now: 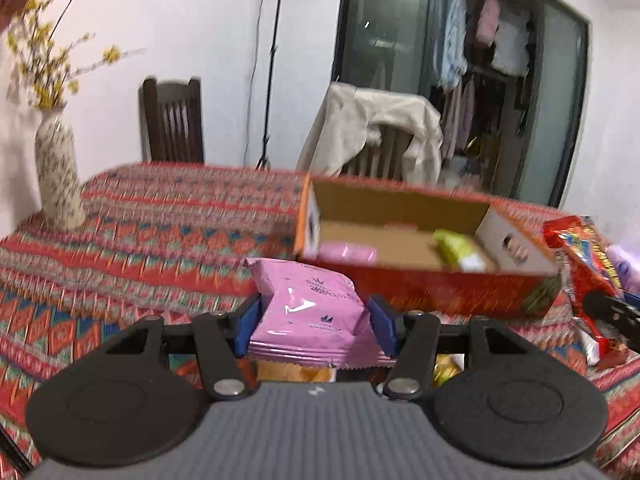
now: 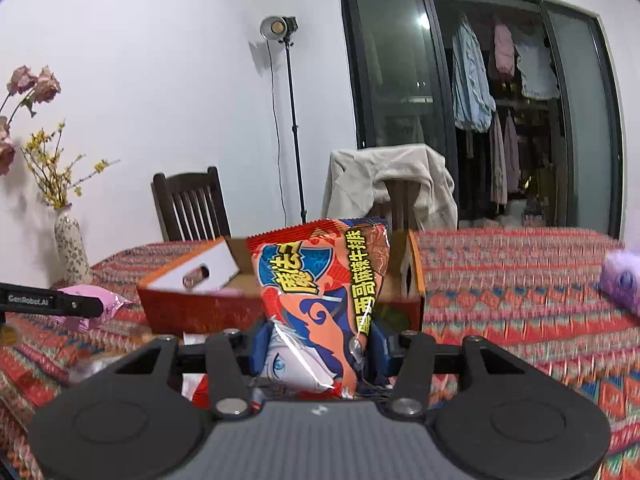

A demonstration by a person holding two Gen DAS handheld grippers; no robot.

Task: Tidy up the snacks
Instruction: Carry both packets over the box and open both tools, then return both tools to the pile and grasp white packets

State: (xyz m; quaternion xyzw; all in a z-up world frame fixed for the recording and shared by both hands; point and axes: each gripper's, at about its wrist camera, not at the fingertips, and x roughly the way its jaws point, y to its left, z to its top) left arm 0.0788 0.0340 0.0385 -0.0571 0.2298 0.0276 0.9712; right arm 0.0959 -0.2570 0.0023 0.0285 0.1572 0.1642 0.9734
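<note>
Carrying snacks boxward: left gripper (image 1: 314, 320) pinching glossy pink foil packet (image 1: 310, 306), right gripper (image 2: 318, 346) clamping red-orange printed snack bag (image 2: 324, 304), open red cardboard box (image 1: 420, 292) mid-frame awaiting drops.

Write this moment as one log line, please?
left gripper: shut on pink snack packet | right gripper: shut on red snack bag | cardboard box: open, ahead
</note>
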